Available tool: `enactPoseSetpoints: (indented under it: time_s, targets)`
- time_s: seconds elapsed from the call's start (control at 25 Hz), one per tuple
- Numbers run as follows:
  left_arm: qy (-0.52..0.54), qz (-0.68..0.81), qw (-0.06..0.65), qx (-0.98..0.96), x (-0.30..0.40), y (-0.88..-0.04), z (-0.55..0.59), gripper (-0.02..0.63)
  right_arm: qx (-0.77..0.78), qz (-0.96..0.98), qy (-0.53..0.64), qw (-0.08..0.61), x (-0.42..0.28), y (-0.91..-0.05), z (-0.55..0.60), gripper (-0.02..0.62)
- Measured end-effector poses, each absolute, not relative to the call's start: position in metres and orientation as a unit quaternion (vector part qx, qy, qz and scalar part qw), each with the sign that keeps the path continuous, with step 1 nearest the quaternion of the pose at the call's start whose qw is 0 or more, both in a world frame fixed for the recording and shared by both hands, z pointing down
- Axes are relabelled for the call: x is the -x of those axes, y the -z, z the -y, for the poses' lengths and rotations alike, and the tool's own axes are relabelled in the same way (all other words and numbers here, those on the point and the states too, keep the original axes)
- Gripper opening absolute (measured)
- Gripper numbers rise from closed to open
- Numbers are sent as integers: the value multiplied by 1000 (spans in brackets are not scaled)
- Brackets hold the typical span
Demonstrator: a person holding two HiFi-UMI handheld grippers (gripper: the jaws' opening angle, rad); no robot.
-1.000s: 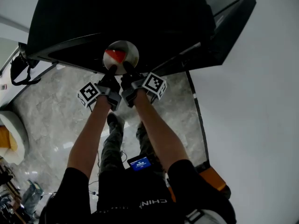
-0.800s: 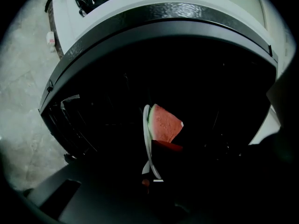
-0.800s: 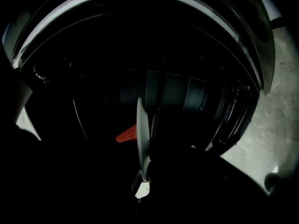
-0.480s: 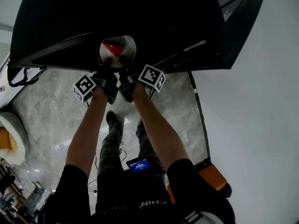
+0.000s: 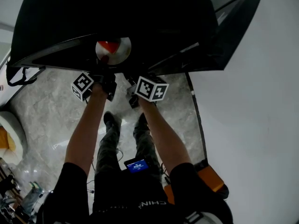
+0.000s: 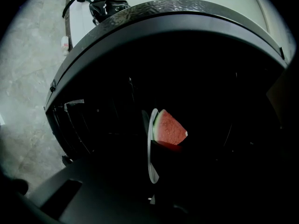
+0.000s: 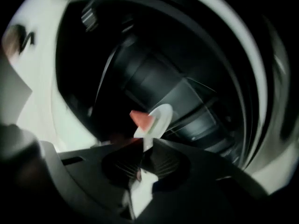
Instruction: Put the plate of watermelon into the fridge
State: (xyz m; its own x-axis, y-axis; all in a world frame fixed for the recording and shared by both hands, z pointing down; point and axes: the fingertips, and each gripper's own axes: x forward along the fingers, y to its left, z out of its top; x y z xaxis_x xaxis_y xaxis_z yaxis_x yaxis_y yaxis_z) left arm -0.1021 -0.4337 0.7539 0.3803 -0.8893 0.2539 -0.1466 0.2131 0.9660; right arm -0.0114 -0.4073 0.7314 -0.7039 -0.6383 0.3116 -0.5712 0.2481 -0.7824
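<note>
Red wedge of watermelon (image 5: 108, 45) sits on the round white plate (image 5: 121, 51), and that plate is just inside the front edge of the black fridge (image 5: 117, 13), with dark cavity all round it. It's too dark in there to say whether it rests on a shelf.

Your left gripper (image 5: 106, 73) has it. In the left gripper view the plate (image 6: 150, 148) shows edge-on and runs straight down into the jaws, which are closed on its near rim. The watermelon (image 6: 169, 129) lies on the plate's right-hand face.

Your right gripper (image 5: 130, 84) is just beside the left one, below and to the right of the plate. The right gripper view is blurred, but its jaws stand only a thin slit apart with nothing between them. The plate (image 7: 158, 119) sits just ahead of the tips, and there's no telling whether rim and tips touch.

Out to your right, the black fridge door (image 5: 233, 27) stands swung open against the white wall (image 5: 252, 125). Grey marble floor (image 5: 46, 115) spreads beneath your arms.
</note>
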Motion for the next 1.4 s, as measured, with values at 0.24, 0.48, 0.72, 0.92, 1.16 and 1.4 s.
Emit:
enactPoseSetpoints:
  time_s: [0.24, 0.48, 0.72, 0.92, 1.16, 1.4]
  targets:
    - [307, 462, 627, -546, 99, -754, 437, 20, 333, -861, 368, -114, 46, -741, 391, 15]
    - [324, 431, 632, -557, 97, -746, 438, 21, 351, -860, 327, -172, 59, -752, 397, 15]
    - [286, 405, 621, -607, 91, -738, 436, 25, 379, -844, 345, -159, 54, -751, 411, 15]
    - [161, 428, 547, -701, 86, -732, 418, 32, 398, -835, 343, -160, 47, -752, 425, 15]
    - [-32, 512, 376, -772, 83, -732, 424, 31, 408, -836, 323, -172, 42, -751, 434, 15]
    - [-86, 523, 354, -771, 76, -737, 447, 29, 420, -837, 294, -188, 41, -747, 451, 17]
